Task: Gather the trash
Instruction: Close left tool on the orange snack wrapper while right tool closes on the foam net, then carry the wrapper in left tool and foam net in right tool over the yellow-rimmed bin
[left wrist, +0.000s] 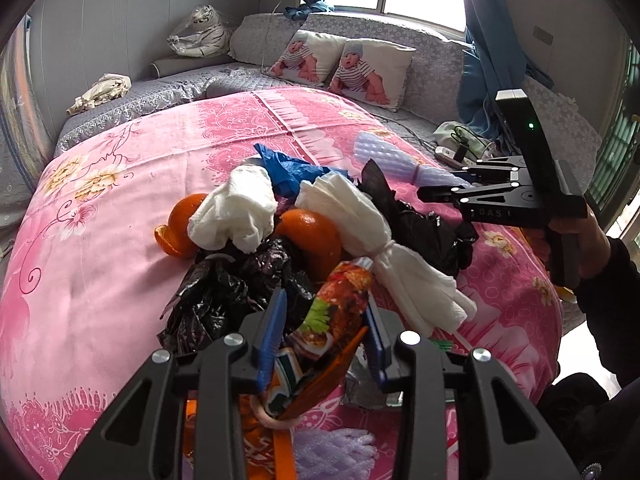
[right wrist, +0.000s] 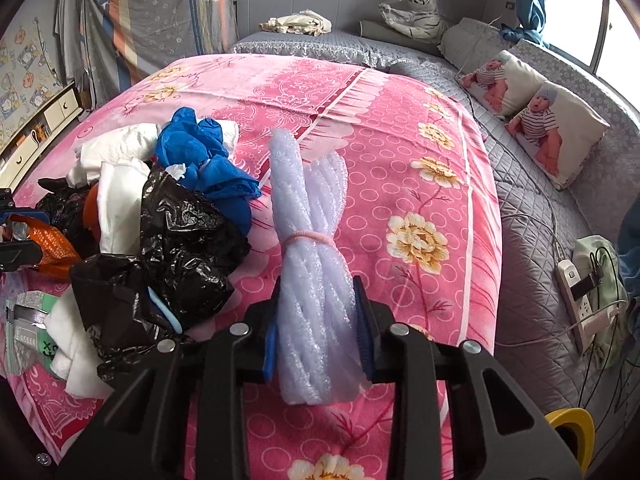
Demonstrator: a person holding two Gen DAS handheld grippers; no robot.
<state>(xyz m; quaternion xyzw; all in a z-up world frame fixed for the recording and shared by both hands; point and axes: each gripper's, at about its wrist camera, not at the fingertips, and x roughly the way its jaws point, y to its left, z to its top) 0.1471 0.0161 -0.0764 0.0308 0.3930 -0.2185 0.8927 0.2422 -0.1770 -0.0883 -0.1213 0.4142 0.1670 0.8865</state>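
Right up against the left lens, the left gripper [left wrist: 326,332] has its blue pads pinching a crinkly printed snack wrapper, red and orange with a bit of green [left wrist: 340,312], at the near edge of the trash heap on the pink floral bedspread [left wrist: 100,240]. Stuff like that weighs nothing and is slick foil-ish film, so I'd guess it could slide out unless the pinch stays on a bunched-up fold, not on a flat flap.

Over on the other side, the right gripper [right wrist: 316,336] is clamped around a pale lilac foam-net bundle tied with a pink rubber band [right wrist: 312,264], lying on the bedspread just beside the heap. Foam like this is super light and squishy, so it probably just compresses under the pads. The grip sits below the band, on the thick part, which looks like the sensible spot.

Rest of the pile looks just as soft and floppy: crumpled black plastic bags [right wrist: 176,232], white twisted paper towels [left wrist: 236,208], a blue plastic bag [right wrist: 200,156], orange peel [left wrist: 180,224].
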